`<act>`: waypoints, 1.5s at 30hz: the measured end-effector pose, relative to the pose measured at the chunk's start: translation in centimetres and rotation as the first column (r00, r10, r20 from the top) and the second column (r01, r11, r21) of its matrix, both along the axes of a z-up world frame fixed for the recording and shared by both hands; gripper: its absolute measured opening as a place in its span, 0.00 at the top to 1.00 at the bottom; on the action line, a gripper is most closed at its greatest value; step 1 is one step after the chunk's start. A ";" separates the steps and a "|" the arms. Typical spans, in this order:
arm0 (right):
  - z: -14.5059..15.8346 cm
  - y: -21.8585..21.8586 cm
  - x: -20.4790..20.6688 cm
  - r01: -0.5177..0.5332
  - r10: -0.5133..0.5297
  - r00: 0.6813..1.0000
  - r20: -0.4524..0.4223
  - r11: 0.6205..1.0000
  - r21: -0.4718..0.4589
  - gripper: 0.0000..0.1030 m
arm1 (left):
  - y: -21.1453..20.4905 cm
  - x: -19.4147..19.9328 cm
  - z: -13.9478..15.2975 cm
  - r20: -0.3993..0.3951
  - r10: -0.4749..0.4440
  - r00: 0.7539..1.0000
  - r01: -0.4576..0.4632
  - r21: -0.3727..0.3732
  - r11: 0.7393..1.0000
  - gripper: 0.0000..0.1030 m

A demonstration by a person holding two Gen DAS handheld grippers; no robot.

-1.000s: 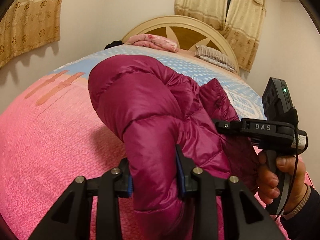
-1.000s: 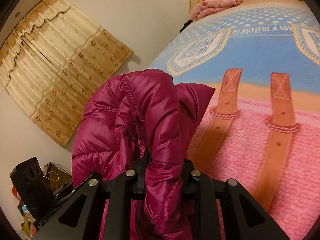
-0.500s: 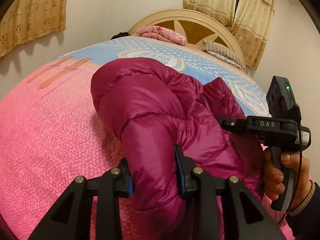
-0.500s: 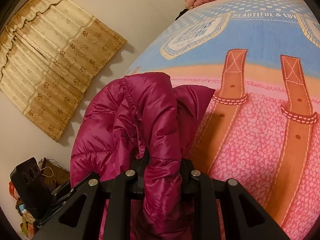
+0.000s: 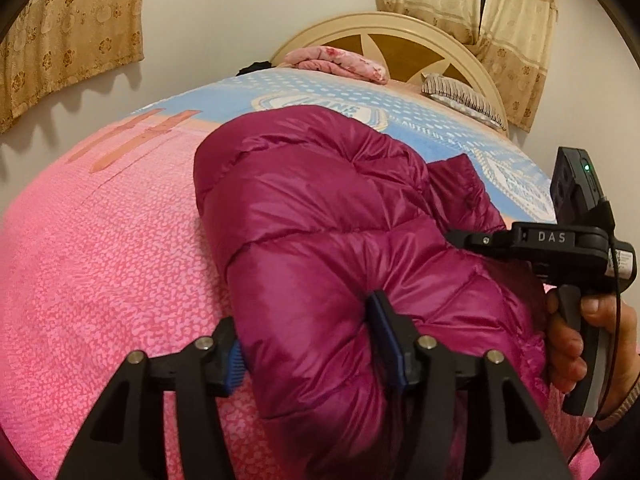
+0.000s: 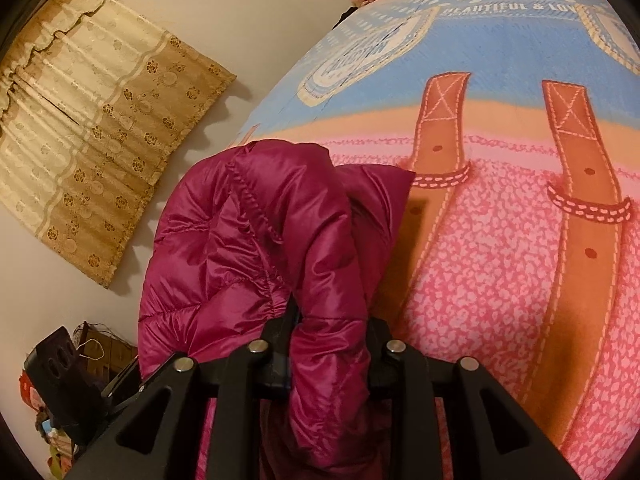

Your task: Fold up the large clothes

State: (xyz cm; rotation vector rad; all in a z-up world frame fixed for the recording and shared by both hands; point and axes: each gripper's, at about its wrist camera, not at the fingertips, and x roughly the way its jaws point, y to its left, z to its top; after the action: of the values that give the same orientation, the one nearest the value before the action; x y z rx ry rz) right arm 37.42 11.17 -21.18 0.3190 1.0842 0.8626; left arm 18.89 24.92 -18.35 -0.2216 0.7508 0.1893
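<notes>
- left gripper [image 5: 316,344]: its jaws have just been opening. they stand fairly wide now, with the magenta puffer jacket [image 5: 340,232] bulging between them instead of being pinched thin as it was a second ago.
- the blue pad on the near side looks clear of the fabric, the other is sunk into the puff. i read that as letting go, not a grip.
- right gripper [image 6: 330,344]: its jaws have just been opening too, but only a little. they stay narrow, a rolled edge of the jacket [image 6: 280,232] runs between them, and the fabric fills the gap.
- whether those pads press or merely touch, i cannot tell for sure. it looks like a light hold.
- the bundle sits lower than a second ago: it now rests doubled over on the pink part of the bedspread [image 5: 100,260], near the bed's edge.
- the person's right hand [image 5: 576,344] is on the other tool's handle, just beside the jacket.
- my read: this fold has been set down and the release is under way. next comes pulling clear without dragging the puffy layers open.
</notes>
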 end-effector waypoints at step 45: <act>15.8 -7.4 -17.5 0.133 -0.127 0.866 0.483 0.991 0.022 0.48 | -5.4 -9.2 13.1 0.350 0.006 0.937 -0.068 0.164 0.984 0.07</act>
State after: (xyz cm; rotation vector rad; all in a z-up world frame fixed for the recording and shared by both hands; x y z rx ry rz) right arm 19.89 3.81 -5.34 0.1492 0.5912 0.7592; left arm 9.70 19.56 -5.21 -0.0981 0.3736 0.2427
